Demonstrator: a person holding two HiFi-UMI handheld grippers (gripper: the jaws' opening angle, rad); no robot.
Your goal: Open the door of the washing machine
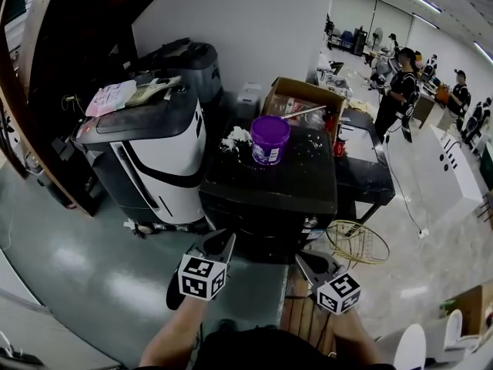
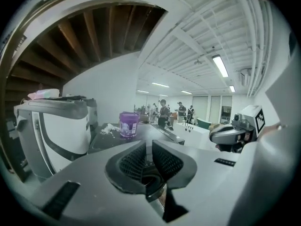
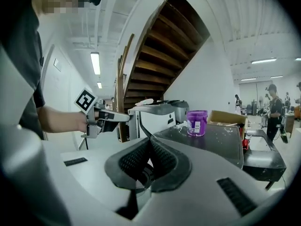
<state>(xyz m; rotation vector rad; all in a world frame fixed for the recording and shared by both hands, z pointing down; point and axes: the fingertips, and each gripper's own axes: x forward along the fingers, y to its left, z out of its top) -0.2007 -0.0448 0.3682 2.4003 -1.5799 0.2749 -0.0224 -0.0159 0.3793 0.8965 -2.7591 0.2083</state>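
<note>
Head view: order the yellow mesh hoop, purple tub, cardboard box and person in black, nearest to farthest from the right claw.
From the right claw:
1. Yellow mesh hoop, low, just right of it.
2. Purple tub, ahead, mid-frame.
3. Cardboard box, just behind the tub.
4. Person in black, far off at upper right.

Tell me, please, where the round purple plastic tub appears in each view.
Head view: the round purple plastic tub above centre, on a dark top.
Left gripper view: the tub left of centre.
Right gripper view: the tub right of centre.
Shared landmark: the white-and-black machine, left of the tub in every view.
</note>
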